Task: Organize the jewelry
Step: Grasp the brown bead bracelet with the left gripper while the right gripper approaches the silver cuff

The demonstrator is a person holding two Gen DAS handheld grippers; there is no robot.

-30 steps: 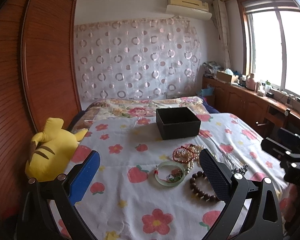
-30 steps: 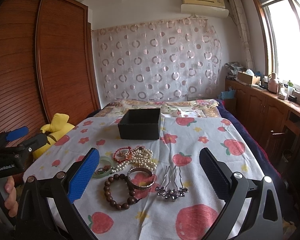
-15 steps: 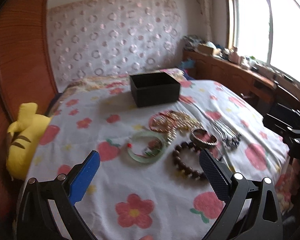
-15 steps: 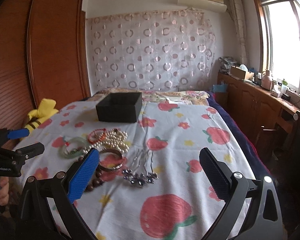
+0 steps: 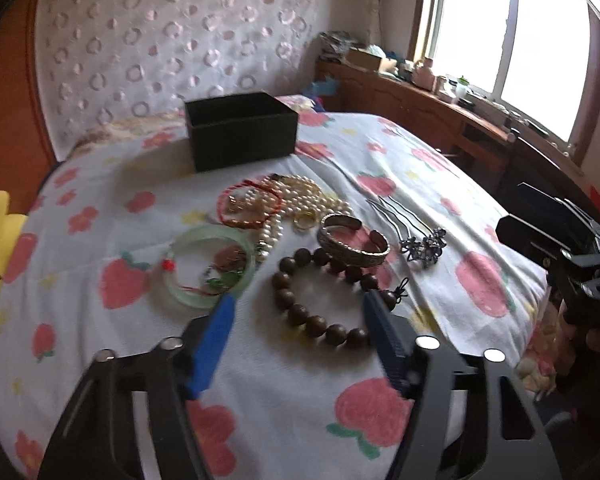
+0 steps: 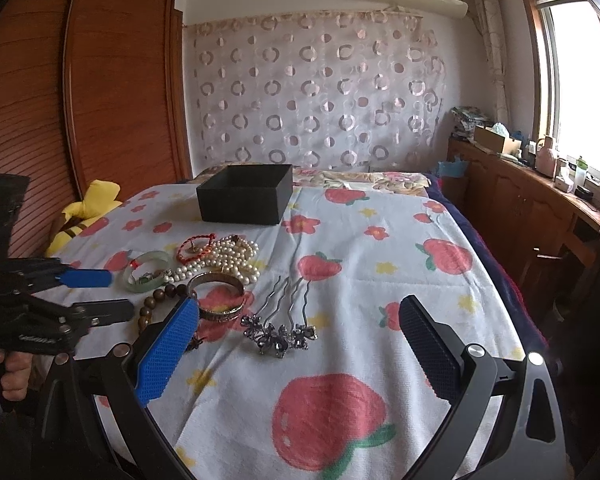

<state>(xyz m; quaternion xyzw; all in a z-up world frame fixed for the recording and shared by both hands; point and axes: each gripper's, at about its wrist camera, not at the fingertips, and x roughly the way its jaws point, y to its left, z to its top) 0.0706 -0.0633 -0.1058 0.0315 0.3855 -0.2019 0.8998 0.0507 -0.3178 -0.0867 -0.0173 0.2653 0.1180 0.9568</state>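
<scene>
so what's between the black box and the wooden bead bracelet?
Left wrist view: the red cord bracelet, pearl strand and silver cuff lie between black box and wooden bead bracelet.

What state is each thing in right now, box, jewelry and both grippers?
Box: open, no lid, on the bed; inside hidden.
Green bangle: flat on the bed.
Bead bracelet: flat, between the left fingers, not pinched.
Silver cuff: resting on the beads.
Pearls: heaped, red cord on top.
Hairpins: lying loose.
Left gripper: jaws just closing, nothing pinched.
Right gripper: wide open, empty.

Glossy wooden bead bracelet (image 5: 320, 300), shiny engraved metal cuff (image 5: 354, 242), matt black box (image 5: 242, 134) — on printed cloth bedsheet (image 5: 380, 168).
</scene>
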